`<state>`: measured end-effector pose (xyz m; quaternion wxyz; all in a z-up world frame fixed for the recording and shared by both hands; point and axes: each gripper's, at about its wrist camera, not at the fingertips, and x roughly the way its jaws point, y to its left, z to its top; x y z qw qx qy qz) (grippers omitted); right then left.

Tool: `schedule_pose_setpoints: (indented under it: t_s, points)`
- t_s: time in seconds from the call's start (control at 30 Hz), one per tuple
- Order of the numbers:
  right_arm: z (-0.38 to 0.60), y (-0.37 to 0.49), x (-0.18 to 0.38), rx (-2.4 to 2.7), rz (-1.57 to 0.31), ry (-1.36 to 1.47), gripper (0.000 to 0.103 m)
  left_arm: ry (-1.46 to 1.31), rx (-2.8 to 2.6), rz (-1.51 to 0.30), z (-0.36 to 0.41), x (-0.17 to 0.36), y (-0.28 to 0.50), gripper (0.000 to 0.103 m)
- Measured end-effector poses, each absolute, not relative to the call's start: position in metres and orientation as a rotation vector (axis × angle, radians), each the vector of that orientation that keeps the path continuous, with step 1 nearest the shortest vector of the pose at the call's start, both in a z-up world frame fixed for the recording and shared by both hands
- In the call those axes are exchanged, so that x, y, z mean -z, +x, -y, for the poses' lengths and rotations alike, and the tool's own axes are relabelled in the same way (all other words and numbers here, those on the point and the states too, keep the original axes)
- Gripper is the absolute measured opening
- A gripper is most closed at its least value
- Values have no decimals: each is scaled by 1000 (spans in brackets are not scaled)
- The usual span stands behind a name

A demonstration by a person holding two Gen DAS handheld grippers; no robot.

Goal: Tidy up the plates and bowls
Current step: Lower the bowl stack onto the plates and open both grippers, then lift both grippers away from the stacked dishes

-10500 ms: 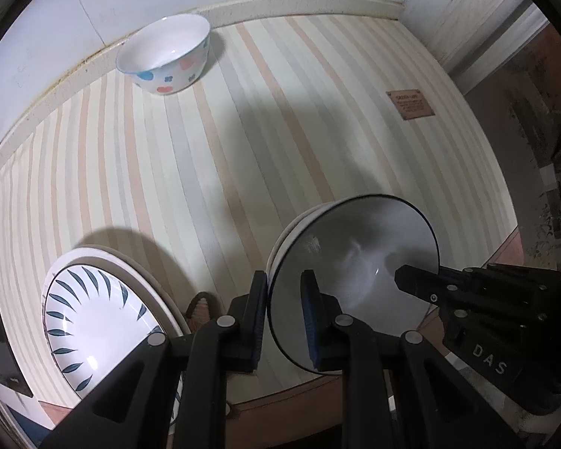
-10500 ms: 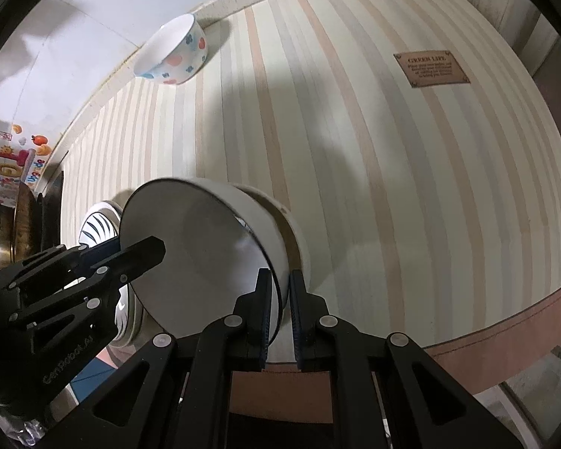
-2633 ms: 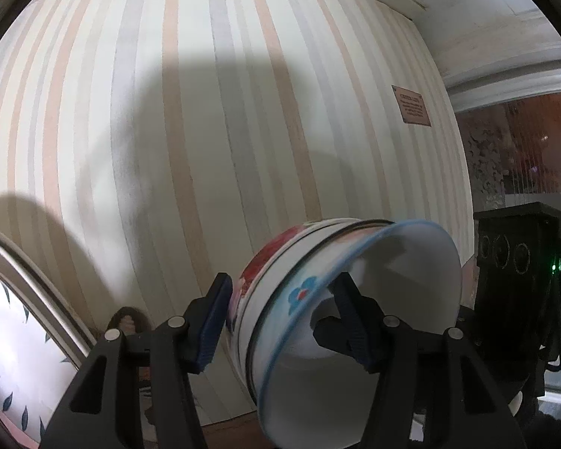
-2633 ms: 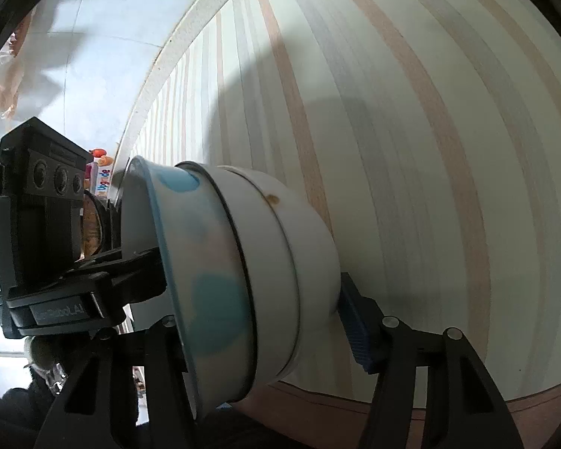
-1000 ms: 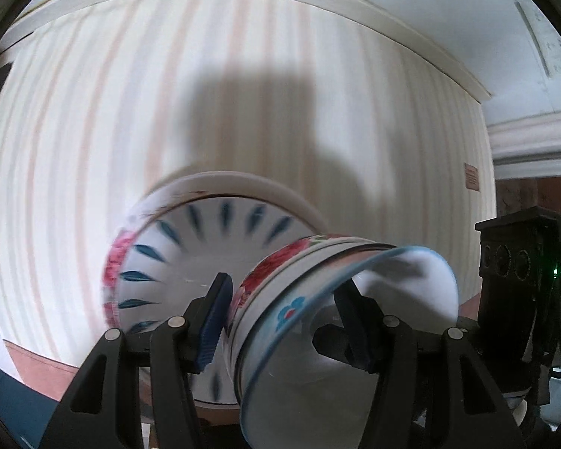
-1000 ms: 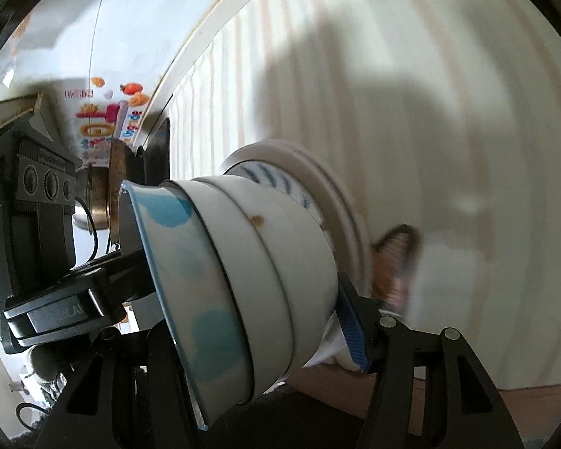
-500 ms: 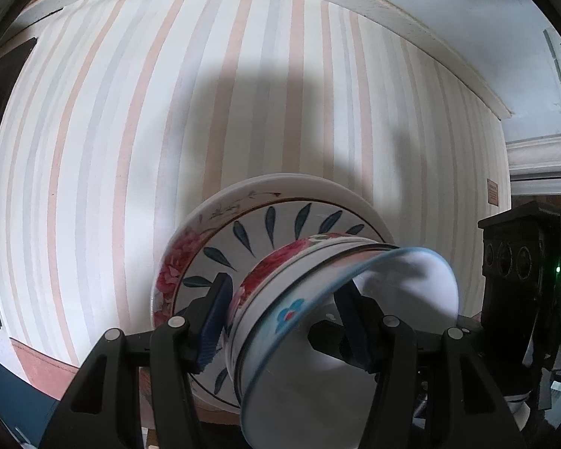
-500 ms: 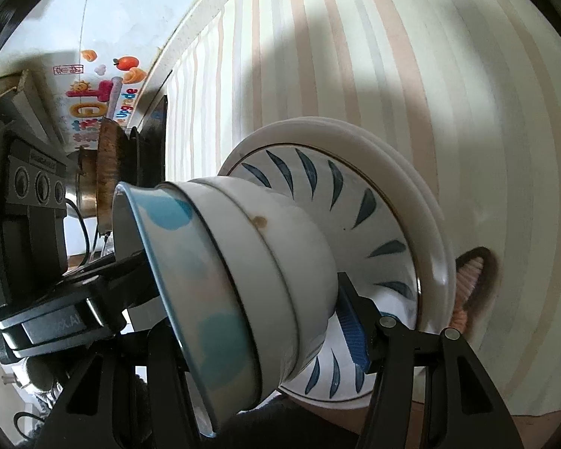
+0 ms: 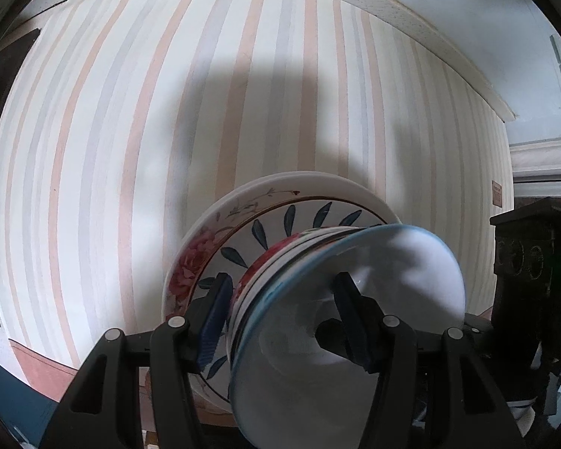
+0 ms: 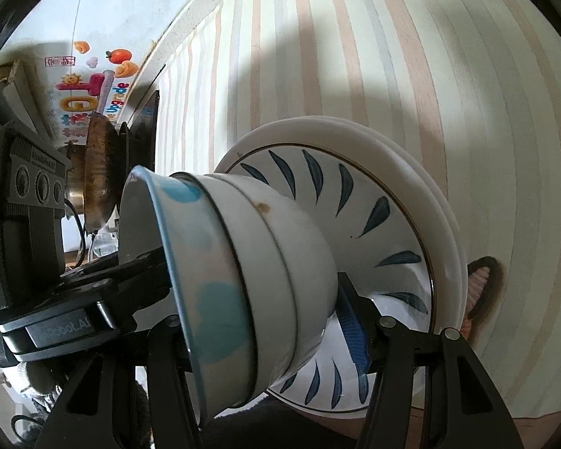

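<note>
Across the lower centre of both wrist views sits a nested stack of bowls, gripped from two sides at once. Left gripper: fingers about half spread, one blue ribbed pad against the outer wall of the stack, the other inside the top bowl's cavity, so the walls are pinched between them. Right gripper: same arrangement on the opposite side, one blue pad pressed against the bottom bowl's outer wall, the other finger hidden behind the rim. Both grips are clenched on the stack.

Stack of bowls: three glazed ceramic bowls, round, smooth, glossy. Top bowl has a pale blue rim and blue blotches outside; the lower ones are white with thin dark rims, one with a small brown spot. Red floral print shows on one side in the left view.

Directly behind the stack lies a pile of plates: the top plate white with dark blue leaf strokes and a thin brown ring; beneath it a wider plate with a pink rose border. Whether the stack's base touches the top plate cannot be told.

Striped worktop: matte, cream with peach and grey bands.
</note>
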<state>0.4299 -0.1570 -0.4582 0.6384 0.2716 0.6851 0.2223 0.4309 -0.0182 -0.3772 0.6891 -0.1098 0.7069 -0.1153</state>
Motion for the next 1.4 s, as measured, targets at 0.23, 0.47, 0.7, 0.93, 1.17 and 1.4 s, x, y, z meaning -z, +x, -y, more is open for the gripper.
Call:
schedule_pose_setpoints:
  t_s: [0.23, 0.47, 0.7, 0.93, 1.17, 1.4]
  points:
    - [153, 428, 453, -485, -1566, 572, 59, -216, 266, -1566, 18, 373, 429, 54]
    - [157, 425, 438, -456, -1536, 528, 59, -186, 246, -1516, 15, 356, 423, 54]
    - [171, 414, 393, -384, -1442, 402, 61, -130, 181, -1408, 9, 321, 407, 54]
    - [169, 398, 347, -274, -1350, 202, 88, -70, 126, -1325, 4, 301, 391, 85]
    - [173, 379, 314, -199, -1276, 147, 92, -66, 116, -1250, 0, 285, 384, 89]
    - [174, 356, 288, -141, -1212, 162, 92, -79, 170, -1234, -2, 272, 368, 89]
